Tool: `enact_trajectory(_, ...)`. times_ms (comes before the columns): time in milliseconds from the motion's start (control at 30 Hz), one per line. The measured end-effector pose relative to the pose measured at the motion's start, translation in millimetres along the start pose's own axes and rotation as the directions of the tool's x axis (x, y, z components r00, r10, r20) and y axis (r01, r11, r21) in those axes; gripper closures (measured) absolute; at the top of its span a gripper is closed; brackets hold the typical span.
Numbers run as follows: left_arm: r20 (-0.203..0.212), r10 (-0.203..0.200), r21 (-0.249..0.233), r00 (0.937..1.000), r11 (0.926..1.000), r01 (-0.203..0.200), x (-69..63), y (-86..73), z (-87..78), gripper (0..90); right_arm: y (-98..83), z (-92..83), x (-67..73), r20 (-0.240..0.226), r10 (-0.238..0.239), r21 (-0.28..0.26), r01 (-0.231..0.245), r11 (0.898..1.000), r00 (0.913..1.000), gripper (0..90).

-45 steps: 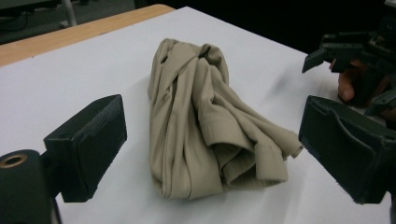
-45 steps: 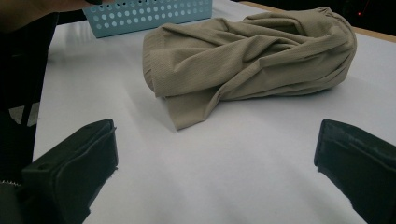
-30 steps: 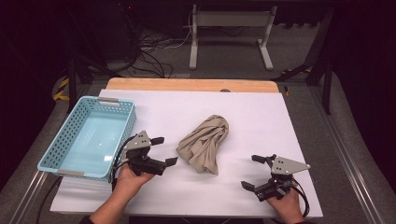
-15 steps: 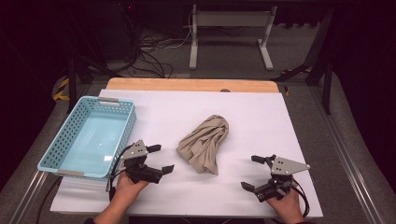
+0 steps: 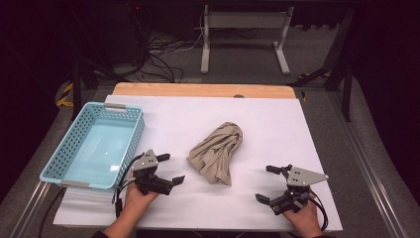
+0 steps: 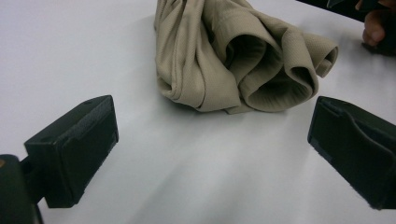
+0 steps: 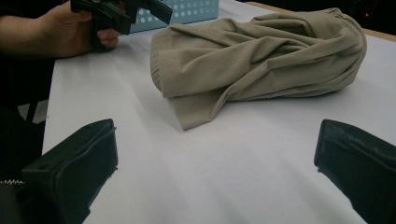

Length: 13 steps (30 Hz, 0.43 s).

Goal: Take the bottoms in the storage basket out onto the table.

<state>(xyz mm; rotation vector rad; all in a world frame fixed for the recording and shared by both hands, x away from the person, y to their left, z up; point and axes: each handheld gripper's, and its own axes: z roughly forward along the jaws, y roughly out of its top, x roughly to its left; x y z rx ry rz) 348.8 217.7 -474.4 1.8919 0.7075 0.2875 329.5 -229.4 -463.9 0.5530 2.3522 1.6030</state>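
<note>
While cloth [image 5: 217, 152] lies beside it, basket [image 5: 69, 151] holds nothing.

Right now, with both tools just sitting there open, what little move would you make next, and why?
Probably ease the left tool forward toward the near end of the crumpled beige cloth. Its jaws stand wide apart and empty, aimed at the cloth's folded end, with bare white table between them. The blue basket lies empty beside it, a likely place for the cloth.
</note>
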Motion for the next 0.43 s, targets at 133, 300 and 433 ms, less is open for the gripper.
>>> enact_trajectory(133, 0.009, -0.017, -0.013, 0.9998, 0.9998, 0.017, 0.8, 0.3, -2.0, 1.3, 0.0, 0.4, 0.0, -0.001, 0.0, 0.0, 0.0, 1.0, 1.0, 0.1)
enact_trajectory(300, 0.011, -0.023, -0.017, 0.9997, 0.9996, 0.024, 1.9, 0.3, -2.5, 1.2, 0.0, 0.4, -0.1, -0.003, 0.001, -0.001, -0.001, 1.0, 1.0, 0.1)
enact_trajectory(433, 0.006, -0.018, -0.013, 0.9998, 0.9998, 0.018, 1.1, 0.5, -2.6, 1.2, 0.1, 0.8, -0.2, -0.003, -0.002, 0.0, 0.002, 1.0, 1.0, 0.1)
